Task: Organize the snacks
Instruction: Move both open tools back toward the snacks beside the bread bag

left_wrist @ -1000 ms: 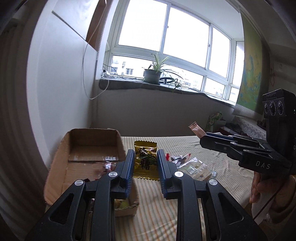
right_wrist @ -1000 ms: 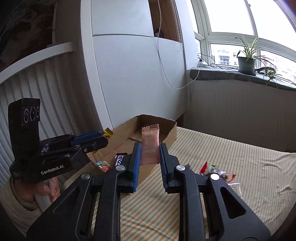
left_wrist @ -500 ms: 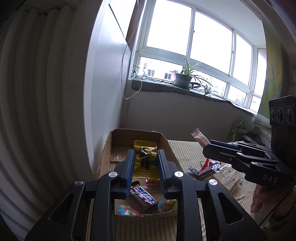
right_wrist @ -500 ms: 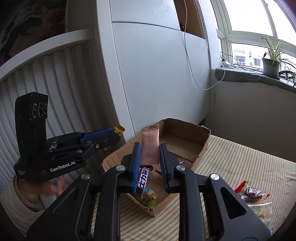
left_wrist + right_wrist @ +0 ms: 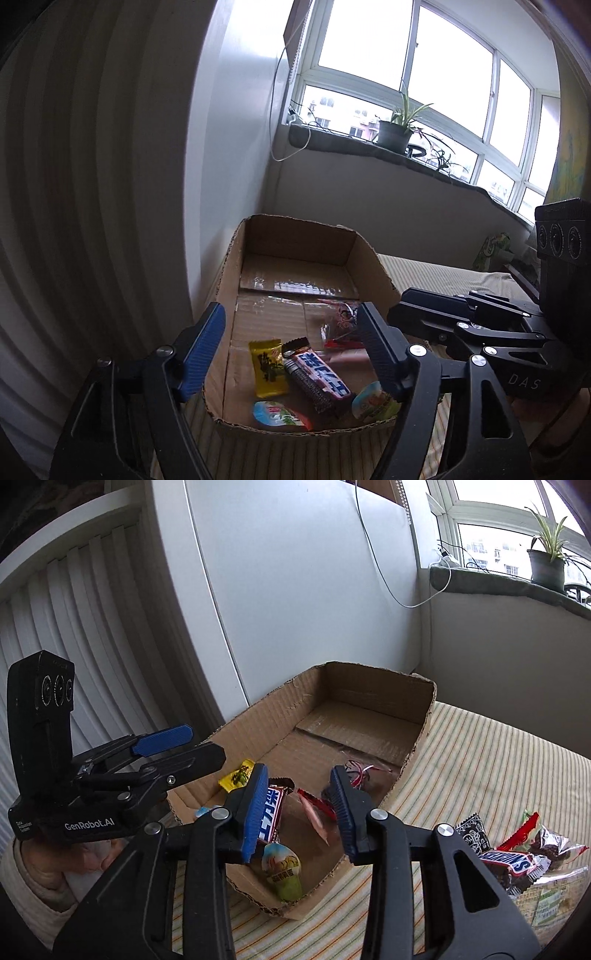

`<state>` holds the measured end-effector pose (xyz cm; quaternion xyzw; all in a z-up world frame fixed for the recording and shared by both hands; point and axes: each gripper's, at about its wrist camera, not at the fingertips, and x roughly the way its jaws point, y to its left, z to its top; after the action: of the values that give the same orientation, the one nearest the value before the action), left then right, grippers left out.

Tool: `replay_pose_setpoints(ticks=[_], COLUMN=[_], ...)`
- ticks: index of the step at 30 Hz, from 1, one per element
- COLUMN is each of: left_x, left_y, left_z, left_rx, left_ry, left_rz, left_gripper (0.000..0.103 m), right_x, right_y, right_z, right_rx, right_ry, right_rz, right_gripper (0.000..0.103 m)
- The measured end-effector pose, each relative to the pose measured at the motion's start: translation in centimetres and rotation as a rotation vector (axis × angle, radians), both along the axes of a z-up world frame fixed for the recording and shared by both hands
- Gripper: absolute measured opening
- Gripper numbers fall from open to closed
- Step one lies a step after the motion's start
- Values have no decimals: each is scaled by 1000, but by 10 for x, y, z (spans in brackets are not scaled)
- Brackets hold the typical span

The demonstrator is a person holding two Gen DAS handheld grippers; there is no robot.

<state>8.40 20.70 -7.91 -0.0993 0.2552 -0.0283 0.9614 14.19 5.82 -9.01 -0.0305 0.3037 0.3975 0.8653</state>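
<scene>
An open cardboard box (image 5: 295, 236) (image 5: 373, 694) stands on the striped cloth against the white wall. My left gripper (image 5: 291, 332) (image 5: 199, 746) hangs over the box's near end, its jaws opening wide with nothing between them. The yellow packet (image 5: 267, 365) (image 5: 238, 775) lies on the box floor beside a blue-and-white chocolate bar (image 5: 321, 376) (image 5: 271, 812). My right gripper (image 5: 299, 797) (image 5: 406, 314) is over the same end, jaws opening. A pink wrapper (image 5: 314, 816) sits tilted between them, free of the pads. Jelly cups (image 5: 279, 415) (image 5: 282, 871) lie by the near wall.
A clear packet with red print (image 5: 340, 325) (image 5: 362, 771) also lies in the box. On the cloth to the right sit a Snickers bar (image 5: 513, 862), a black packet (image 5: 472, 830) and a bag of dark fruit (image 5: 546, 842). The far half of the box floor is bare.
Both grippers swung left over the box and sank. Both sets of jaws opened. The yellow packet dropped out of the left one; the pink wrapper came loose from the right one.
</scene>
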Motion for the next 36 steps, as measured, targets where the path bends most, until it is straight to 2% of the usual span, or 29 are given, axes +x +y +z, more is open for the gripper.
replay_pose_setpoints(ticks=[9,14,21,29,32,36], left_x=[-22,-34,-46,-46,-43,-35], left_y=[12,12,8,-16,-31,-58], left_z=[2,11,22,33,36,38], left_rx=[-57,-52,-42,0,21,50], left_ry=[1,-9,-24,-22,-17,-10], left_rz=[38,47,55,39,23,-12], left_gripper=[75,75,76,76,77,77], right_x=[-16,-31,-49,-55,-55,-53], right_y=[4,6,3,-27,-47,-81], right_z=[9,16,25,28,27,24], right_rx=[3,13,34,81,102,131], right_ry=[-21,-35,-53,-54,-51,-44], right_rz=[29,50,70,42,16,-32], right_gripper=[38,49,49,52,59,60])
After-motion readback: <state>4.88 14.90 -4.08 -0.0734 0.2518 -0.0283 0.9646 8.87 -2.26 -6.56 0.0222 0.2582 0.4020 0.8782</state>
